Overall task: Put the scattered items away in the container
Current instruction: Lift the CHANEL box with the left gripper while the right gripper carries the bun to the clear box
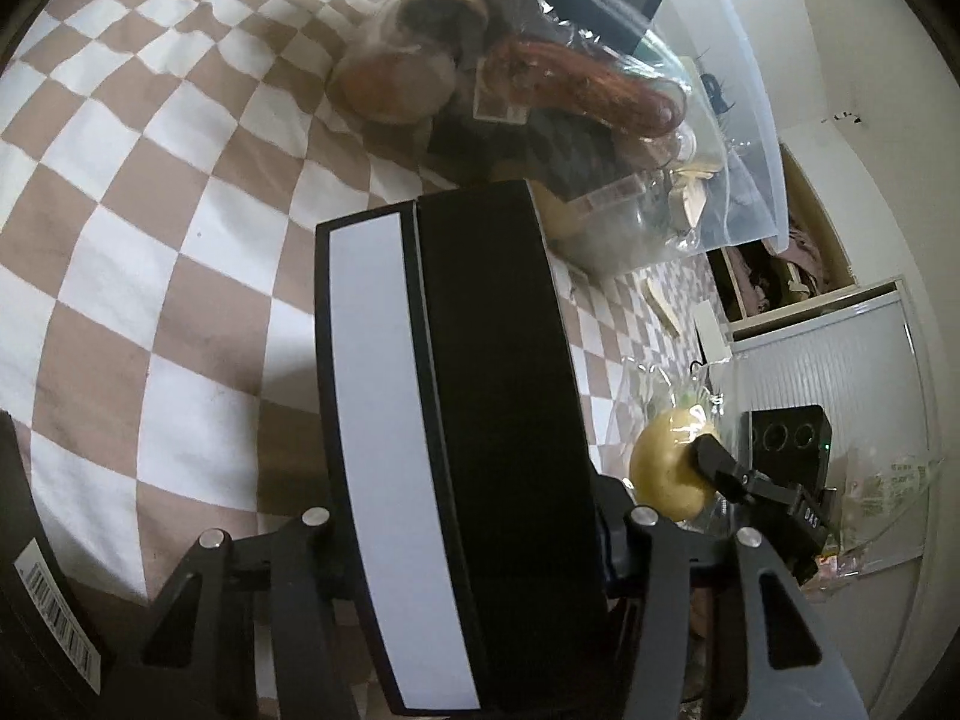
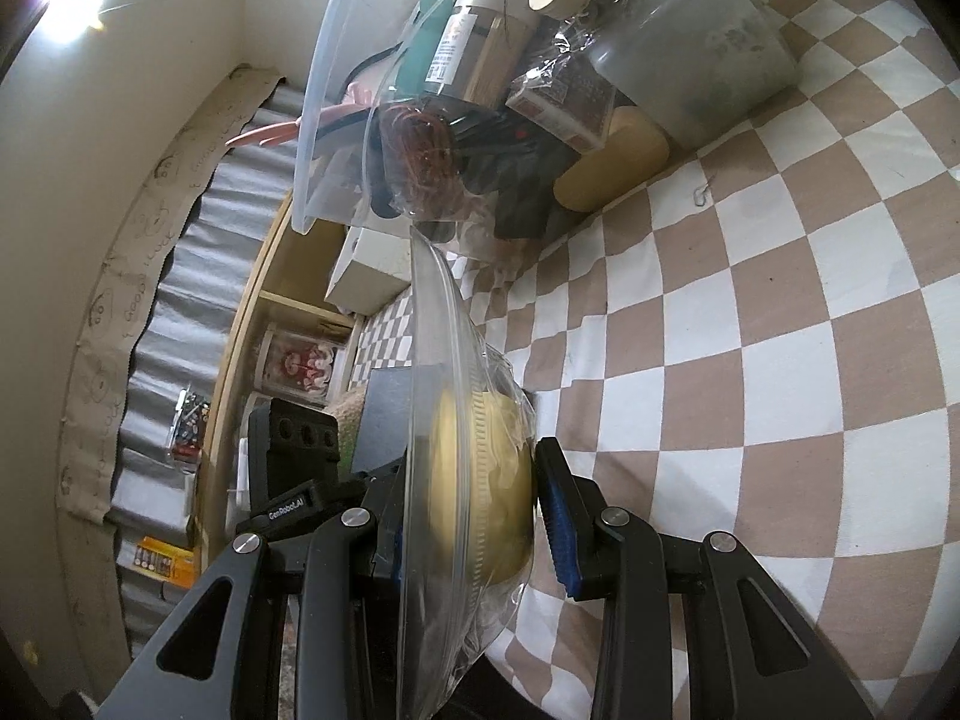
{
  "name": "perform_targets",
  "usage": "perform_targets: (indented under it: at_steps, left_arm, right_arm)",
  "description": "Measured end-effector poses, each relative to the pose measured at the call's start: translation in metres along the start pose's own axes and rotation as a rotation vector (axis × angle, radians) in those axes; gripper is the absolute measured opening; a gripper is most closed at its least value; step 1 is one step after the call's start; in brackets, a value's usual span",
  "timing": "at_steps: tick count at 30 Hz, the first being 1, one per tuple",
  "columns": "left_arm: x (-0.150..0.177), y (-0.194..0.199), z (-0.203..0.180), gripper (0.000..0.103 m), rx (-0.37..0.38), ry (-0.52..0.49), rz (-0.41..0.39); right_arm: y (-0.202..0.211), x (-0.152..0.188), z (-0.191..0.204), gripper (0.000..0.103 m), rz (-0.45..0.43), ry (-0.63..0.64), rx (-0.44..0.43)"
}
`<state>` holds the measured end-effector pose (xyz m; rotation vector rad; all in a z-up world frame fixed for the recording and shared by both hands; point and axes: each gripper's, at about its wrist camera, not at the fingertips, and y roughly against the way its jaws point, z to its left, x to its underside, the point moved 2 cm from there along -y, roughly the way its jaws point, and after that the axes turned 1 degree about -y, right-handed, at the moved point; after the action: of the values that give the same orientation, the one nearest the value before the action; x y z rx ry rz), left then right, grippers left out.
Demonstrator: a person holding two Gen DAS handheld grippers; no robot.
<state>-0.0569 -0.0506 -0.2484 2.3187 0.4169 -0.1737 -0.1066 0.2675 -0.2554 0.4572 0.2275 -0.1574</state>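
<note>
A tall black box (image 1: 468, 420) with a white strip stands between the jaws of my left gripper (image 1: 480, 516), which is shut on it above the checked bed cover. My right gripper (image 2: 474, 498) is shut on a round yellow item (image 2: 498, 480) inside a clear zip bag, with a blue pad (image 2: 558, 516) pressing on its right side. In the left wrist view that bagged yellow item (image 1: 660, 468) and the right gripper (image 1: 714, 468) sit at the lower right. The clear plastic container (image 2: 324, 120) lies ahead on the bed, crammed with several things; its rim (image 1: 756, 90) also shows in the left wrist view.
A grey tub (image 2: 696, 48) and a beige cylinder (image 2: 612, 168) sit at the container's mouth. A white box (image 2: 366, 264) lies by the bed's edge, next to a wooden shelf (image 2: 240, 360). A black item with a barcode (image 1: 48, 600) lies at the lower left.
</note>
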Motion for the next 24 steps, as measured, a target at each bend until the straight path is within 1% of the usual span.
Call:
perform_targets:
  at_steps: [5,10,16,20,24]
  left_arm:
    - [-0.001,0.01,-0.006,0.052,0.058,-0.001,-0.046]
    - [-0.012,0.036,-0.029,0.052,0.137,-0.03,-0.14]
    - [-0.032,0.066,-0.069,0.052,0.163,-0.118,-0.235]
    - [-0.055,0.082,-0.1,0.052,0.174,-0.171,-0.294]
    - [-0.075,0.1,-0.131,0.052,0.175,-0.229,-0.367]
  right_arm:
    - [0.008,-0.001,0.007,0.037,-0.036,0.021,-0.002]
    - [0.022,-0.011,0.033,0.036,-0.072,0.111,-0.006]
    - [0.044,-0.035,0.076,0.036,-0.139,0.249,0.033]
    - [0.055,-0.053,0.111,0.036,-0.161,0.377,0.102]
    - [0.064,-0.07,0.146,0.036,-0.179,0.476,0.153]
